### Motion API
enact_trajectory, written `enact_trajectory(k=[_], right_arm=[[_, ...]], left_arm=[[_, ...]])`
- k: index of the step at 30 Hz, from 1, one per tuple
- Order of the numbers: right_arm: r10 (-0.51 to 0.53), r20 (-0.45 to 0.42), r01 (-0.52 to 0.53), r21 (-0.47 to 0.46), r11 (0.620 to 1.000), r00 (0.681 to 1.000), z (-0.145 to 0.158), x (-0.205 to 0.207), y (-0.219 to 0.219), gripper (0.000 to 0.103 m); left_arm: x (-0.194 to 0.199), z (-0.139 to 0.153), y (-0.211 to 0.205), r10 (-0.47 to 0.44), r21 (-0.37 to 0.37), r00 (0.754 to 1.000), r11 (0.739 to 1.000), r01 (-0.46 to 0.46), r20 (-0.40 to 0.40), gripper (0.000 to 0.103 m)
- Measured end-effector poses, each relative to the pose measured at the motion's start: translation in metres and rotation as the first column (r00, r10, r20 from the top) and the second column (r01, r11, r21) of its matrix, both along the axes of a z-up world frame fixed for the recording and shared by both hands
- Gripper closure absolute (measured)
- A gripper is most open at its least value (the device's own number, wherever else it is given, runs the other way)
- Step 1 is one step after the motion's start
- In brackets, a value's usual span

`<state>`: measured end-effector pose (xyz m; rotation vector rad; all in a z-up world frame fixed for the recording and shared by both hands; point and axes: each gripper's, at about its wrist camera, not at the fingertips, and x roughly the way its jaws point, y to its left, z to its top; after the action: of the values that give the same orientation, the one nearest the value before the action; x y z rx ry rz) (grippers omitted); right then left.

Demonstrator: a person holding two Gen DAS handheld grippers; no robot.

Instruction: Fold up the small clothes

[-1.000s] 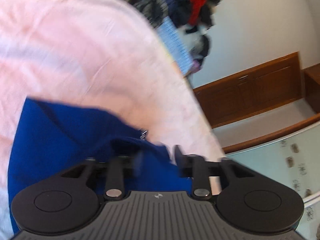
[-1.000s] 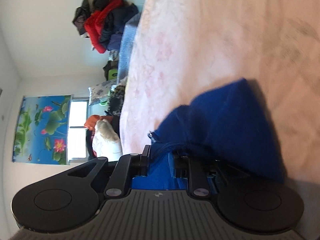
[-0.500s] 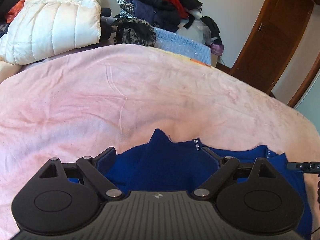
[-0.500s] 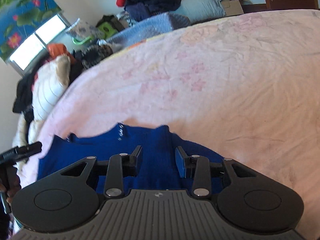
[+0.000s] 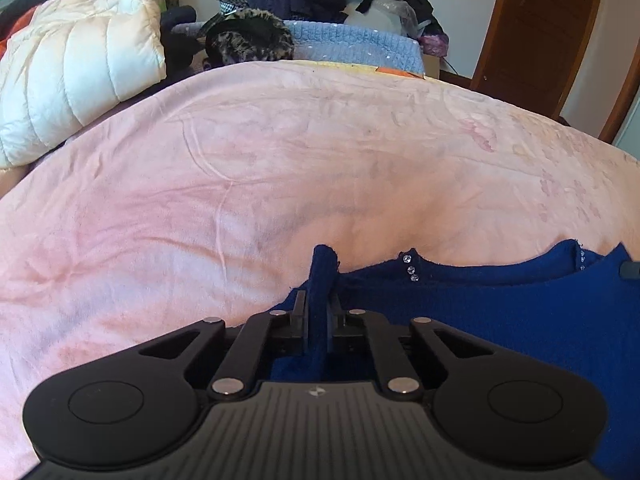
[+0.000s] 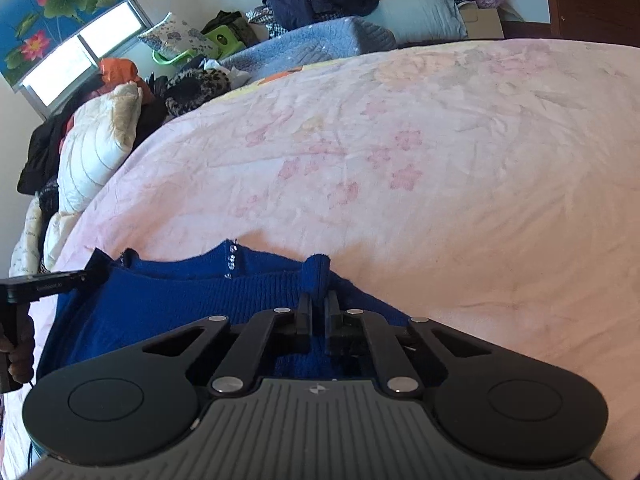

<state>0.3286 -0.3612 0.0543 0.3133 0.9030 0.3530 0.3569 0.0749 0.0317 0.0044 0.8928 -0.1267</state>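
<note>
Pink bedspread [image 5: 280,168] is noted beneath a blue sweater [image 5: 500,312]; its top edge is pinched by left gripper [image 5: 318,316] and right gripper [image 6: 318,312], jaws just closed.

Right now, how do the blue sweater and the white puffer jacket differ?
The blue sweater lies near on the pink blanket, pinched by both hand-held grippers, left and right; the white puffer jacket sits untouched at the far edge. The sweater is knit, the jacket quilted. Both are clothes.
</note>
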Motion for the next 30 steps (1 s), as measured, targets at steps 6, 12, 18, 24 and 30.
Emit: enact_trajectory(k=[6, 12, 18, 24, 30], right_arm=[[-0.058, 0.021, 0.057, 0.065, 0.996, 0.998, 0.003, 0.003, -0.013, 0.096], [-0.095, 0.017, 0.094, 0.073, 0.993, 0.995, -0.019, 0.000, -0.009, 0.087], [-0.099, 0.104, 0.091, 0.077, 0.993, 0.990, 0.018, -0.050, -0.012, 0.083], [0.120, 0.110, -0.110, -0.097, 0.989, 0.987, 0.013, -0.105, 0.045, 0.081], [0.093, 0.097, -0.085, -0.089, 0.992, 0.991, -0.008, -0.119, 0.033, 0.090]], left_arm=[[0.006, 0.004, 0.009, 0.061, -0.021, 0.998, 0.998, -0.061, 0.024, 0.098], [-0.002, -0.008, -0.013, 0.041, 0.132, 0.995, 0.990, -0.052, 0.086, 0.096], [-0.076, 0.033, -0.022, 0.020, 0.090, 0.959, 0.995, -0.048, 0.281, 0.066], [-0.112, 0.000, -0.058, -0.065, 0.153, 0.962, 0.988, 0.025, 0.264, 0.007], [-0.100, -0.033, -0.037, -0.021, 0.067, 0.983, 0.998, 0.009, 0.184, 0.004]])
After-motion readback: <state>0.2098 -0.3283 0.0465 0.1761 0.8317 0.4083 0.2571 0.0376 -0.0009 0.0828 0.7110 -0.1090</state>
